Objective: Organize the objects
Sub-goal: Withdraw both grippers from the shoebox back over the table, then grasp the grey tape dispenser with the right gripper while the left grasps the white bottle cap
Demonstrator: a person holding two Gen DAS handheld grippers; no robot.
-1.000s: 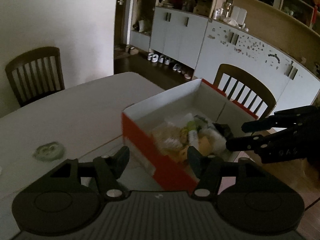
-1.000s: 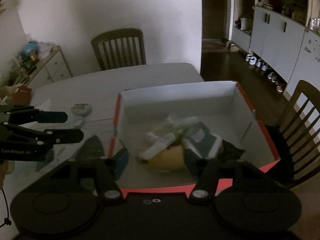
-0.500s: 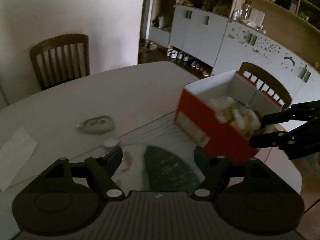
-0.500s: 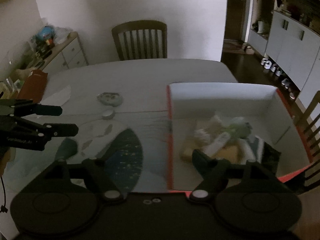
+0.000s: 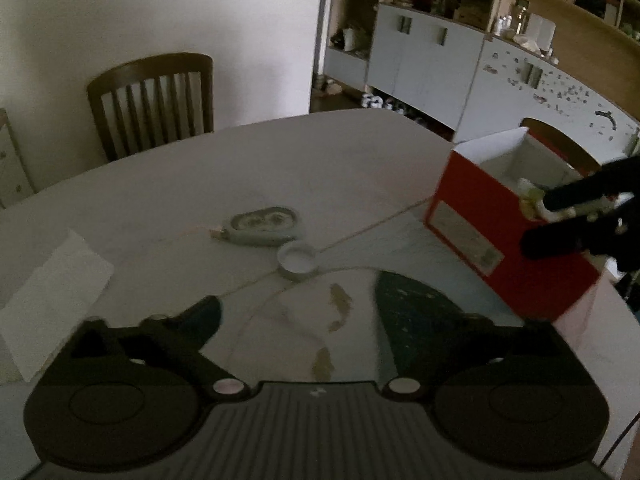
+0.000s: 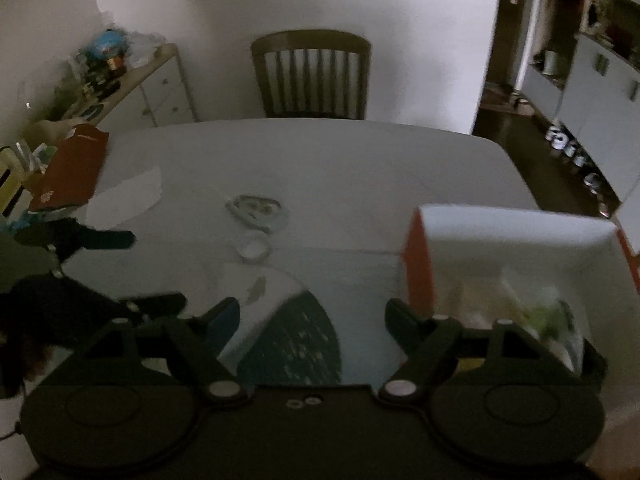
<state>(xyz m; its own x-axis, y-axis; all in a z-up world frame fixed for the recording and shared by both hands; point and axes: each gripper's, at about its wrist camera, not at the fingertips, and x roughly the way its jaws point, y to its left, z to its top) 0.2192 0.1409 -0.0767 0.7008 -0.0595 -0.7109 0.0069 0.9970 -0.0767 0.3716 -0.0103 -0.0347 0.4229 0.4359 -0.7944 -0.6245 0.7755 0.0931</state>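
A: Where do we stand; what are our fingers doing?

B: Both sets are spread with nothing between them; our left gripper [image 5: 336, 322] has just been opening to its widest, and our right gripper [image 6: 312, 316] opened too and now holds a broad gap.

A: And the things we mean to tidy?

B: The red box [image 5: 508, 248] sits at the right edge of the table [image 5: 240, 168], already holding a heap of small items; loose on the table are the small round cap [image 5: 298, 259] and, just beyond and almost touching it, the flat oval piece [image 5: 262, 224]; a white sheet [image 5: 52, 292] lies well off to the left.

A: Which hand goes?

B: We judge the left; the cap lies straight ahead of its fingers, slightly left of centre; from the right gripper it sits ahead and to the left.

A: Any axis to mind?

B: The cap is round, so none; the oval piece runs crosswise to us, so we would need our jaws spanning its short width.
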